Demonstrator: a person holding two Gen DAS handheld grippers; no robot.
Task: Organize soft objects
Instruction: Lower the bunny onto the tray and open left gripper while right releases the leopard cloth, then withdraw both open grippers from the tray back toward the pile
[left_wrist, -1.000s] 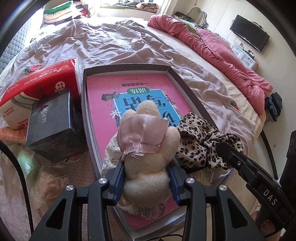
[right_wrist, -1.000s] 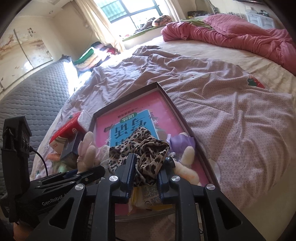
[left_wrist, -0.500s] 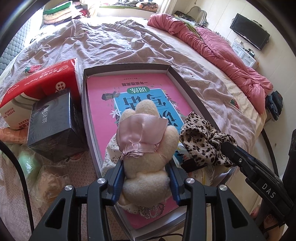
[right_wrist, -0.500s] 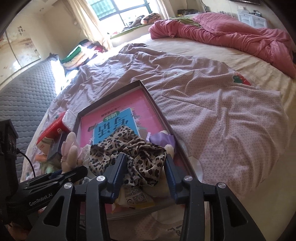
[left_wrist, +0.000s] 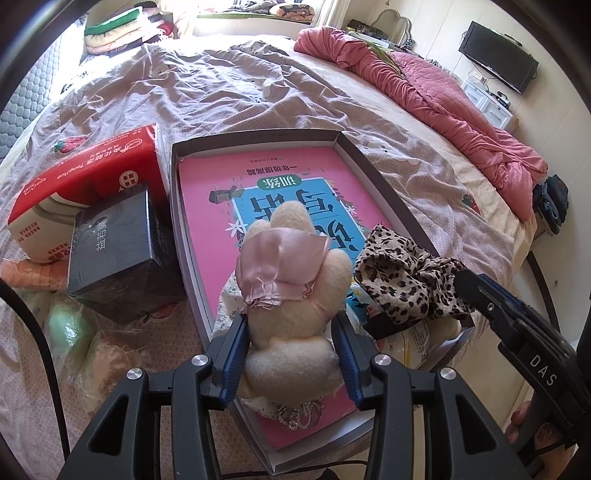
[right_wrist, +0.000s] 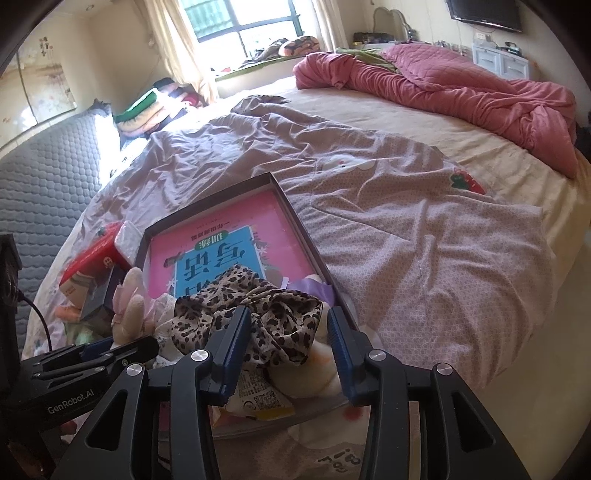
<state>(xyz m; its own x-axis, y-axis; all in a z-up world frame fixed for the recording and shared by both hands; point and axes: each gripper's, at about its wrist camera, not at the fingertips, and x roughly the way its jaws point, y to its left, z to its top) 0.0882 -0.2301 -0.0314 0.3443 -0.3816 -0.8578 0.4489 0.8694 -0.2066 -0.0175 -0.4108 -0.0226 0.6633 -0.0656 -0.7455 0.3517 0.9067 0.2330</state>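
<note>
Cream plush bunny (left_wrist: 295, 321) with pink bow, near end of tray; leopard-print cloth (right_wrist: 251, 314) bunched at its right.

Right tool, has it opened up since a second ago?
Yes. The right tool has spread wide, its fingers now standing clear of the leopard-print cloth over the box.

Open right hand-held gripper (right_wrist: 290, 334) straddles leopard-print cloth (right_wrist: 255, 310).
</note>
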